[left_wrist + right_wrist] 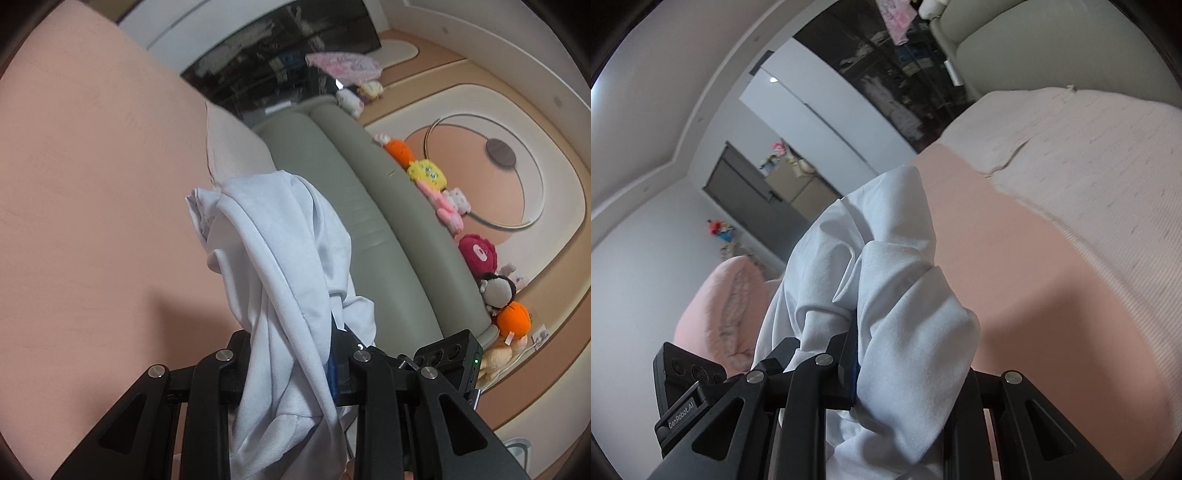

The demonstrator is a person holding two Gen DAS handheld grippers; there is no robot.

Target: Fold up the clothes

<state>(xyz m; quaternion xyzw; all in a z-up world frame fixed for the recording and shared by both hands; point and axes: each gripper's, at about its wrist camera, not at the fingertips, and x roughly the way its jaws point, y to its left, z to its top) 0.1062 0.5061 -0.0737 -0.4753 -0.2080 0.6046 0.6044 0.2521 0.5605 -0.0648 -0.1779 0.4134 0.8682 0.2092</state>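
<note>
Left wrist view: left gripper (pixel 295 354) clamped on bunched pale-blue smooth knit garment (pixel 280 258), long axis running away from camera, above pink bedsheet (pixel 92 184).
Right wrist view: right gripper (pixel 886 354) pinching same garment (pixel 886 266), crumpled folds draped over fingers.

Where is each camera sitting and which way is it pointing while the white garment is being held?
Left wrist: sits behind the left tongs, looking over the pink bed toward the grey-green headboard lined with plush toys; only black linkage shows, shut on the white garment.
Right wrist: sits behind the right tongs, looking across the bed toward the dark door and pillow; linkage only, shut on the garment.
Shared: garment, bed; no hands visible.
</note>
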